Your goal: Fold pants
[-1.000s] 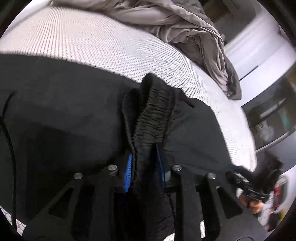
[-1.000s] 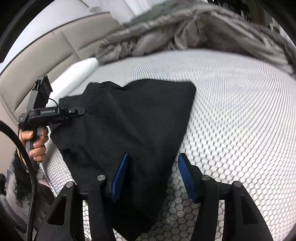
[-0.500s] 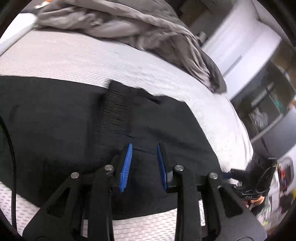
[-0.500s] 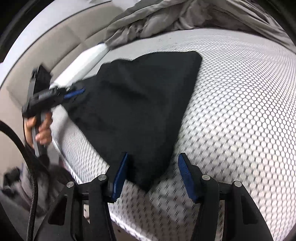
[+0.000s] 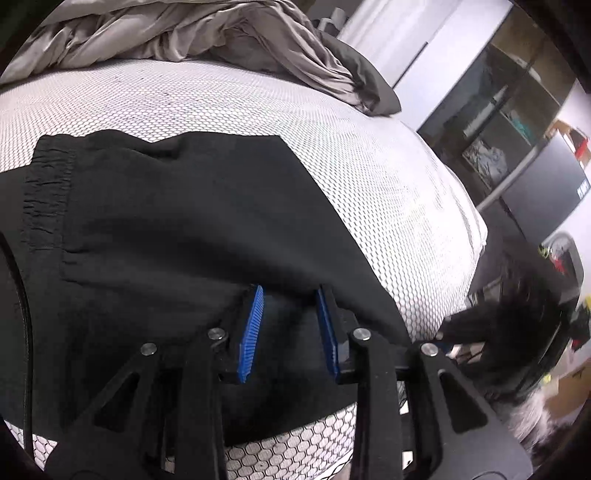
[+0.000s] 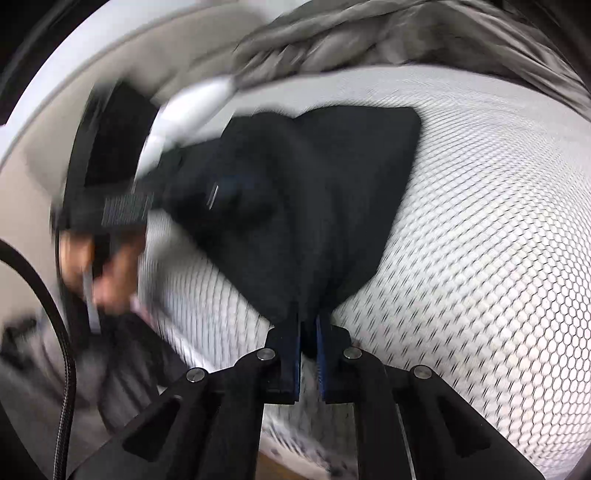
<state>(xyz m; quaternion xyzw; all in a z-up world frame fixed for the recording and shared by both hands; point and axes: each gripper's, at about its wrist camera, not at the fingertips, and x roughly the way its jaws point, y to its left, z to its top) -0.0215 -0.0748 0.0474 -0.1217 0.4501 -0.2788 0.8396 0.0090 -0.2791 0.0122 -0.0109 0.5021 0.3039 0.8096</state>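
Both claws are working over black pants on a bed. Going from the biggest thing down: the mattress, covered in a white honeycomb-mesh fabric, is filling most of both views. A rumpled grey blanket is lying heaped along its far side. In the left wrist view, dark shelves are standing beyond the right edge of the bed.

The pants are lying flat on the near part of the mattress, folded into a broad dark panel. Their gathered elastic waistband is running along the left side in the left wrist view, and a straight corner is pointing toward the blanket. In the right wrist view the pants are spreading away from the camera, and the near end is narrowing to a bunched corner at the mattress edge.

The left claw is hovering over the near part of the pants with its jaws standing moderately apart, blue pads bare and nothing between them. Whether the fingertips are touching the cloth is unclear.

The right claw is pinching that bunched corner of the pants, with its jaws drawn narrow and black fabric sitting between the blue pads.

The right wrist view is heavily blurred on its left side, where the person's hand is gripping the other tool's handle.
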